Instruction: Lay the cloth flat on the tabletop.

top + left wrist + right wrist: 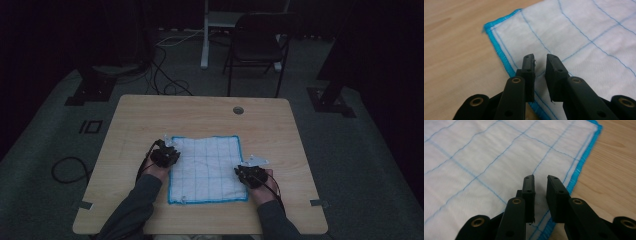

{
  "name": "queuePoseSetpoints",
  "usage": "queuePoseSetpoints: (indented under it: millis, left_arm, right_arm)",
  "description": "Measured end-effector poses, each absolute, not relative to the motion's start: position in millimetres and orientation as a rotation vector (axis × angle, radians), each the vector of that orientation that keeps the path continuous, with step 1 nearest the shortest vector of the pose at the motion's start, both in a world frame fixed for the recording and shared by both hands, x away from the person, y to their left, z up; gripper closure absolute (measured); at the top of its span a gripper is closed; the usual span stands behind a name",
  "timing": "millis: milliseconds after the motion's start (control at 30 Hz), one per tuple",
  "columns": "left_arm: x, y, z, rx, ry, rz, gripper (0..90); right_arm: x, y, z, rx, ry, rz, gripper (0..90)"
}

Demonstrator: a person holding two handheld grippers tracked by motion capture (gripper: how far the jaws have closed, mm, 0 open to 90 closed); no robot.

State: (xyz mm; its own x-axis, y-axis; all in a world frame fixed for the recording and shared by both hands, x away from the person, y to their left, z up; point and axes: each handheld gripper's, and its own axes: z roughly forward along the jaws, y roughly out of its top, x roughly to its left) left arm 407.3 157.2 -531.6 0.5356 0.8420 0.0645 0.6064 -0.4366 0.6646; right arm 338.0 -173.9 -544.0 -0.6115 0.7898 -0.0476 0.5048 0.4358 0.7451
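A wooden table [200, 112] carries a white cloth [207, 167] with blue grid lines and a blue hem, lying flat near its front middle. The left gripper [540, 65] sits over the cloth's left edge near the far corner, jaws a little apart with nothing between them. The right gripper [540, 185] sits over the right edge, jaws likewise slightly apart and empty.
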Motion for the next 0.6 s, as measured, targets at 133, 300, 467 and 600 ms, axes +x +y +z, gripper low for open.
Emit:
queuePoseSetpoints:
  millis: [133, 300, 467, 600]
  left_arm:
    - [412.9, 156.9, -532.1, 2.173, 1.185, 0.533, 76.4]
    - [412.8, 158.5, -533.2, 2.155, 1.193, 0.527, 75.3]
    - [410.8, 159.6, -534.3, 2.126, 1.214, 0.527, 73.5]
    - [402.5, 163.6, -535.6, 2.087, 1.220, 0.535, 66.6]
  right_arm:
    - [337.8, -172.2, -545.1, 1.101, 2.296, 1.016, 74.4]
    - [340.7, -173.6, -546.6, 1.119, 2.282, 1.037, 71.3]
    - [343.0, -173.9, -546.9, 1.119, 2.279, 1.040, 70.5]
    - [344.1, -174.8, -547.2, 1.121, 2.276, 1.044, 69.8]
